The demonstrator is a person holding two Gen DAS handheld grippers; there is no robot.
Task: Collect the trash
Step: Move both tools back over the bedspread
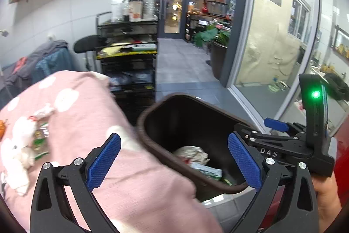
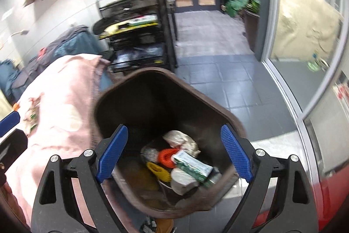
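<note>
- Two grippers are empty: the left gripper (image 1: pixel 174 164) and the right gripper (image 2: pixel 174 153) both have their blue fingers spread wide, pinching nothing.
- Some trash (image 2: pixel 185 162) already sits in the brown bin (image 2: pixel 222 111), middle of the right wrist view.
- More wrappers and tissues (image 1: pixel 26 141) wait on the pink blanket (image 1: pixel 91 106), at left, so I think the job is partly done.

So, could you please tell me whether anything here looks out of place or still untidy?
Yes: crumpled white tissues and a green wrapper still lie loose on the pink cloth, outside the brown bin that already holds similar trash. Both grippers' jaws stand open and empty.
</note>
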